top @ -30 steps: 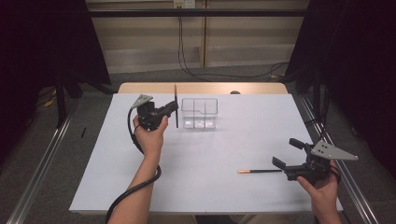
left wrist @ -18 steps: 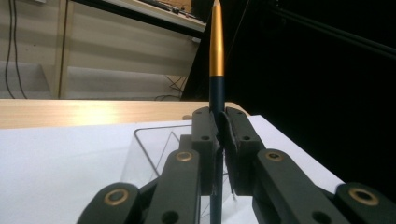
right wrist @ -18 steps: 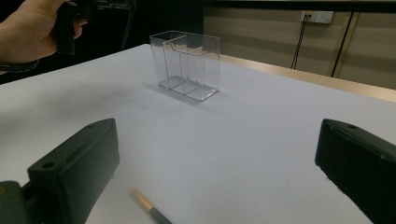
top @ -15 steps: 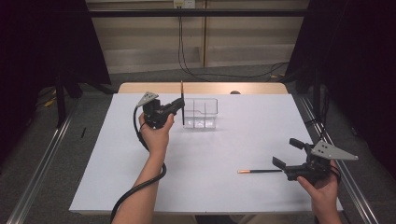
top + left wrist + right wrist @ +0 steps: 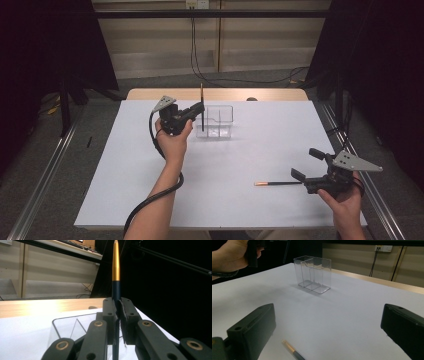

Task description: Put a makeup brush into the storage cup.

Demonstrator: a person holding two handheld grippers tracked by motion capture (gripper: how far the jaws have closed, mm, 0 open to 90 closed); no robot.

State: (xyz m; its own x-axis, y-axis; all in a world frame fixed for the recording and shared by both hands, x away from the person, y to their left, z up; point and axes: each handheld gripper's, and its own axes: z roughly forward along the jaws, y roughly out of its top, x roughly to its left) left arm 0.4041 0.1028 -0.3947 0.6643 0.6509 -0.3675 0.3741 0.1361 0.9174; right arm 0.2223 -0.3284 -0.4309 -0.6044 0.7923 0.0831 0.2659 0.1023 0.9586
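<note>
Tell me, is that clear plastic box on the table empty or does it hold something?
Empty. The clear box shows bare compartments; one pen stands upright in the left gripper beside it, the other pen lies on the table.

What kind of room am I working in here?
Likely a lab recording booth: a white-covered table ringed by black curtains, metal rails on the floor, and hand-held grippers trailing cables.

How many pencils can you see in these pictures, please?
2. One pencil stands upright, clamped in the left gripper beside the clear box. The other pencil lies flat on the white table, between the open jaws of the right gripper.
</note>
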